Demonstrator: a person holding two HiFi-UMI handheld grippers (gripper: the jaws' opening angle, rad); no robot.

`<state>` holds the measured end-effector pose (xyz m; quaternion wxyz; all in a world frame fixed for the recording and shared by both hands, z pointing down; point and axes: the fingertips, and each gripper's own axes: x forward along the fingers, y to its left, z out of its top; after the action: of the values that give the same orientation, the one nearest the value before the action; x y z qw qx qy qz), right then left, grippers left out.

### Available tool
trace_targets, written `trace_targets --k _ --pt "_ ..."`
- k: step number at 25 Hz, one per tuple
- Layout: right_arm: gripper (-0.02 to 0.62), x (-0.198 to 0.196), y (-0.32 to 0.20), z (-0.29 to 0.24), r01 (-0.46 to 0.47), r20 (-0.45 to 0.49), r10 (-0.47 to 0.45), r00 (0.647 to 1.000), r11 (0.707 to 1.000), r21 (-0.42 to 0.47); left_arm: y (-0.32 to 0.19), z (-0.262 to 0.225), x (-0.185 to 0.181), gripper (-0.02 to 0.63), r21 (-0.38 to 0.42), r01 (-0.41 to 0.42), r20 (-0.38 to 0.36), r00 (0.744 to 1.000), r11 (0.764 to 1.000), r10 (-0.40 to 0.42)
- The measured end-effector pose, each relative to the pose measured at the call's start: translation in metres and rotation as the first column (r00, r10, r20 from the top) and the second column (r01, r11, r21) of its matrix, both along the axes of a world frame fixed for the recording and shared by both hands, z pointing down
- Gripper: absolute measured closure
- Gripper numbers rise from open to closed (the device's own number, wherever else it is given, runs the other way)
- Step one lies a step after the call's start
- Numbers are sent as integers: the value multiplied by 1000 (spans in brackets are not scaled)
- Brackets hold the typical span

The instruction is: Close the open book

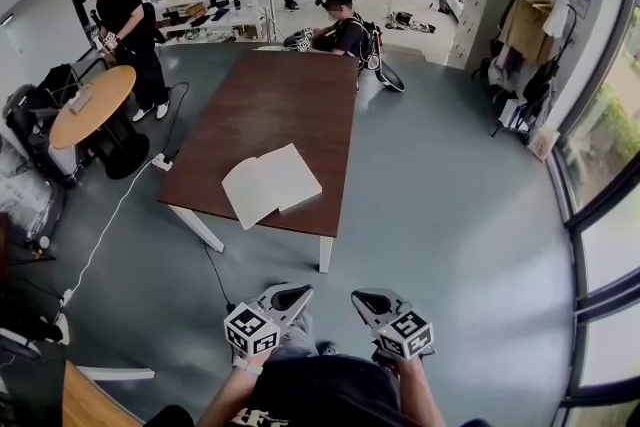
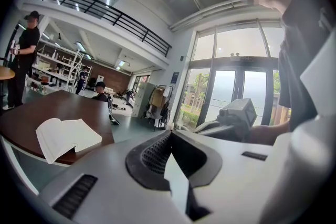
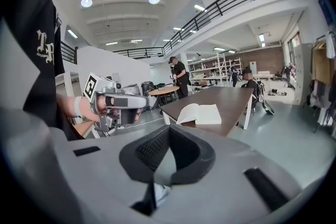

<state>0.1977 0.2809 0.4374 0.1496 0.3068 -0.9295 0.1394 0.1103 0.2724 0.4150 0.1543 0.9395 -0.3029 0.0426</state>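
Head view: the white-paged open book (image 1: 271,184) lies flat near the front edge of the long dark-brown tabletop (image 1: 270,105), well apart from your left tongs (image 1: 288,295) and right tongs (image 1: 368,301), both low by your body.
Left gripper view: left tongs (image 2: 168,157) clenched on nothing; book (image 2: 67,136) off to the left.
Right gripper view: right tongs (image 3: 164,157) clenched, empty; book (image 3: 200,113) ahead.
Handling: probably light, with floppy pages; you'd best lift one half by its outer edge and fold it over the spine.

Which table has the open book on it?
The long dark-brown table in the middle holds the open book near its close edge; the round table at left is lighter wood.
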Motion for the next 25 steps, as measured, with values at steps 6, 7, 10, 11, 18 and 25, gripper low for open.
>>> trace_targets --k 6,7,10,11,18,25 --pt "611 4 -6 3 -13 -5 12 1000 1000 -12 -7 1 3 600 1 -8 -6 1000 1000 8" --pt "611 3 -8 4 -11 -5 11 1000 1000 -11 -8 2 3 600 2 -8 -4 1000 1000 8" --pt "611 0 -14 3 -9 -3 8 1000 1000 -14 -13 3 1 600 -4 -9 1 1000 1000 9" --pt "611 -1 -15 2 -8 -2 8 1000 1000 -17 -14 3 0 600 -6 -8 1 1000 1000 8" --pt "611 -9 -31 4 4 -3 -5 1000 1000 -24 -29 3 -7 600 -13 1 3 1000 1000 0" --pt "611 -13 -53 7 7 -4 -8 1000 999 -35 -51 6 -11 600 -19 8 -3 1000 1000 -8"
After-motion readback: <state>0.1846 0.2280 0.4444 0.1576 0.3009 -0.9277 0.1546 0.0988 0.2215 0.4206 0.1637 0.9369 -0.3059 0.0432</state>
